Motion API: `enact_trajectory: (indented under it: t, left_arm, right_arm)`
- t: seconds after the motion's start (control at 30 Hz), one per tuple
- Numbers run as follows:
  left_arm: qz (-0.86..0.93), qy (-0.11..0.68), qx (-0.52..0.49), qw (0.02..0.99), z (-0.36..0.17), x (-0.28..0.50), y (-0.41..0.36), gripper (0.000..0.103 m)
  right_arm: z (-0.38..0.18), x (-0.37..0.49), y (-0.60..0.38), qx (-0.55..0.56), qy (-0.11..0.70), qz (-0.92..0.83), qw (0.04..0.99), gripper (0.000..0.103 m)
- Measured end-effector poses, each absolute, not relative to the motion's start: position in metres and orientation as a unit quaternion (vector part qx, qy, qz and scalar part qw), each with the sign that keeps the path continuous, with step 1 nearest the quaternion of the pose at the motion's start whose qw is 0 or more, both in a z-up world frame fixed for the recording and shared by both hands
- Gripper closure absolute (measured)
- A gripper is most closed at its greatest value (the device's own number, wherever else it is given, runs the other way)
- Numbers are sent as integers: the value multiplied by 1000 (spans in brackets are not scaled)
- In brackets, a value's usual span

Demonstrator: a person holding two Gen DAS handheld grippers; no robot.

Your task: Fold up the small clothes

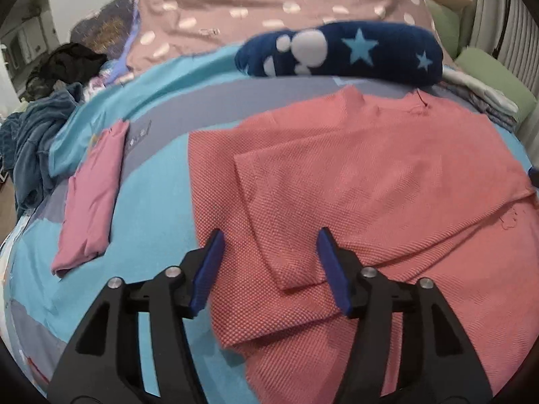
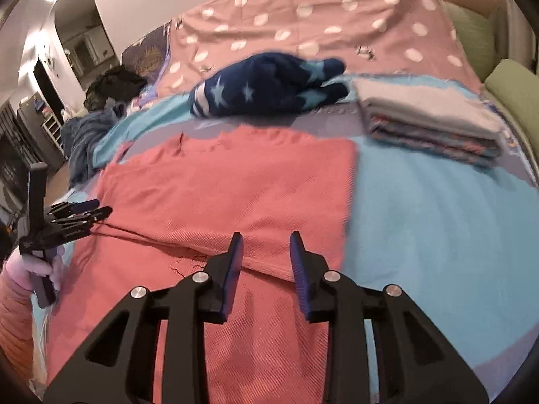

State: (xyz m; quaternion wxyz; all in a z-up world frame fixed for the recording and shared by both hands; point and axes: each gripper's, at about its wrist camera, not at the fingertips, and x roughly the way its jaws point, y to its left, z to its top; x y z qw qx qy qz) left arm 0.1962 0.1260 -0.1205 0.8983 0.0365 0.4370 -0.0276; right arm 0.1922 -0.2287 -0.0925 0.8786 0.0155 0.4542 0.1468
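A coral-red knit garment (image 1: 353,181) lies spread on the blue bed cover, with a sleeve folded in over its body. My left gripper (image 1: 269,235) is open and empty, hovering over the folded sleeve's end near the garment's left edge. In the right wrist view the same garment (image 2: 235,181) fills the middle. My right gripper (image 2: 266,239) is open and empty above a folded edge at its near right side. The left gripper (image 2: 97,208) shows at the garment's left edge, held by a hand.
A folded pink garment (image 1: 91,195) lies left of the red one. A dark blue star-patterned garment (image 2: 269,84) lies behind it. A stack of folded clothes (image 2: 431,124) sits at the right. A pile of dark clothes (image 1: 33,141) lies at the far left. Green cushions (image 2: 512,94) line the right.
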Motion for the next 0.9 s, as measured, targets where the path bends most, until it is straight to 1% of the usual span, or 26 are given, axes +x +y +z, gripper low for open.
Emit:
enact_trajectory:
  t: [0.03, 0.1, 0.2, 0.23, 0.33, 0.4, 0.53, 0.6, 0.67, 0.7, 0.73, 0.77, 0.9]
  left_arm:
    - [-29, 435, 32, 900, -121, 195, 128, 43]
    - [-32, 435, 18, 900, -119, 192, 132, 43]
    - [-28, 432, 19, 901, -117, 187, 133, 40]
    - [-25, 427, 16, 904, -113, 183, 135, 40]
    - [-40, 406, -22, 913, -100, 166, 140, 41]
    - [-68, 389, -35, 918, -92, 156, 132, 42]
    - [-94, 389, -4, 916, -92, 159, 95, 42]
    - [-103, 394, -7, 913, -96, 167, 81, 42]
    - [-117, 416, 2, 902, -108, 178, 63, 40]
    - [-112, 433, 21, 894, -119, 184, 56, 38]
    - [-105, 436, 37, 893, -126, 187, 50, 37]
    - [-103, 432, 41, 895, -126, 186, 48, 37]
    - [-116, 426, 24, 897, -115, 183, 55, 38]
  right_arm:
    - [-106, 198, -228, 0, 473, 126, 872, 83]
    - [-113, 197, -237, -1, 453, 150, 879, 84]
    - [-109, 192, -245, -3, 456, 125, 881, 95]
    - [-108, 190, -246, -7, 455, 123, 882, 96]
    - [-100, 185, -251, 9, 451, 121, 884, 95]
    - [-92, 180, -246, 24, 436, 141, 889, 93]
    - [-80, 181, -217, 22, 416, 195, 888, 93]
    - [-78, 185, -199, 19, 410, 218, 885, 93]
    - [-85, 193, -185, 6, 425, 223, 877, 92]
    - [-98, 200, -179, -8, 453, 208, 867, 89]
    - [-111, 204, -176, -12, 474, 204, 857, 88]
    - [-113, 203, -181, 0, 461, 212, 862, 88]
    - [-102, 207, -197, 57, 474, 216, 851, 88]
